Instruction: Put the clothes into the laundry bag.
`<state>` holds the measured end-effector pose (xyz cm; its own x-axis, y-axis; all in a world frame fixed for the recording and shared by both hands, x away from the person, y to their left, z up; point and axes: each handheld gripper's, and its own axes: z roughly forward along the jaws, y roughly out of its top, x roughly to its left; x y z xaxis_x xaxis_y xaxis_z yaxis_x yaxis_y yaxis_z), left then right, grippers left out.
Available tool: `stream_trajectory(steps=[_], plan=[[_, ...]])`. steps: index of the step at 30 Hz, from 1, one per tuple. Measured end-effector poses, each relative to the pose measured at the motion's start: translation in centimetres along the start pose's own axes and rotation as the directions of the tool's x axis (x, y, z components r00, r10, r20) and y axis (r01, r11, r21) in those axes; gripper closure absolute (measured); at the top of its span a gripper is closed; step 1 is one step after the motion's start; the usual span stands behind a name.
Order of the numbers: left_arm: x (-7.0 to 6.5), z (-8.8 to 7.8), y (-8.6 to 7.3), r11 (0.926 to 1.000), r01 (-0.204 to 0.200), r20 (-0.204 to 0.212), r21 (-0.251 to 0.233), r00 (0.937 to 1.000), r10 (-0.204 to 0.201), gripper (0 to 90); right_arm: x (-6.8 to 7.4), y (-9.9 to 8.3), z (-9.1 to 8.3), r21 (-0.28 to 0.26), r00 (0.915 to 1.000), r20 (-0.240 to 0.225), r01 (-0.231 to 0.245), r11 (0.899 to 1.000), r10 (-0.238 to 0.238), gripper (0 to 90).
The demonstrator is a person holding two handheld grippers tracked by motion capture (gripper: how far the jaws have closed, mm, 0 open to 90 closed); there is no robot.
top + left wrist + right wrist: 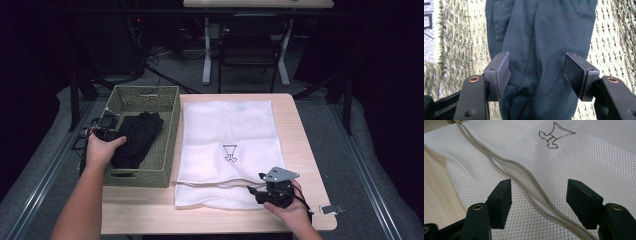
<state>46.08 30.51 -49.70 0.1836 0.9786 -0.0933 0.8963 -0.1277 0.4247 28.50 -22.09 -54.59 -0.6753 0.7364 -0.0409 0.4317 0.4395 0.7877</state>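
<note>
- Woven basket: an olive-green rectangular basket with cut-out handles is set at the left edge of the table, with its right wall just beside the white mesh bag.
- Dark garment: a bundle of black to dark blue-green cloth is seen lying in the basket, crumpled at its far end. In the left gripper view it appears as soft, matte fabric with long folds and a stitched seam, laid over the woven floor of the basket.
- Left gripper: it is held inside the basket at its left wall, with the garment between its jaws. The jaws are spread to either side of the cloth; the left pad lies at the edge of the fabric, and it cannot be told whether either pad presses on it.
- White mesh bag: it is spread flat over the middle of the table and bears a small dark outline emblem. A grey-edged zipper opening is seen gaping slightly near its front edge.
- Right gripper: it is held at the front right corner of the bag, jaws released and apart, astride the zipper opening.
- Small metal clip: it is seen lying at the front right corner of the table.
</note>
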Motion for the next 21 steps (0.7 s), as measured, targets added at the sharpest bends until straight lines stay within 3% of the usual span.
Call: stream_trajectory(steps=[21], plan=[[-0.2, 1.8, 0.1, 0.9976, 0.011, -0.003, 0.068, 0.9999, -0.011, 34.8, 0.0, 0.0, 0.0, 0.002, 1.0000, 0.001, -0.003, 1.000, 0.003, 37.2]])
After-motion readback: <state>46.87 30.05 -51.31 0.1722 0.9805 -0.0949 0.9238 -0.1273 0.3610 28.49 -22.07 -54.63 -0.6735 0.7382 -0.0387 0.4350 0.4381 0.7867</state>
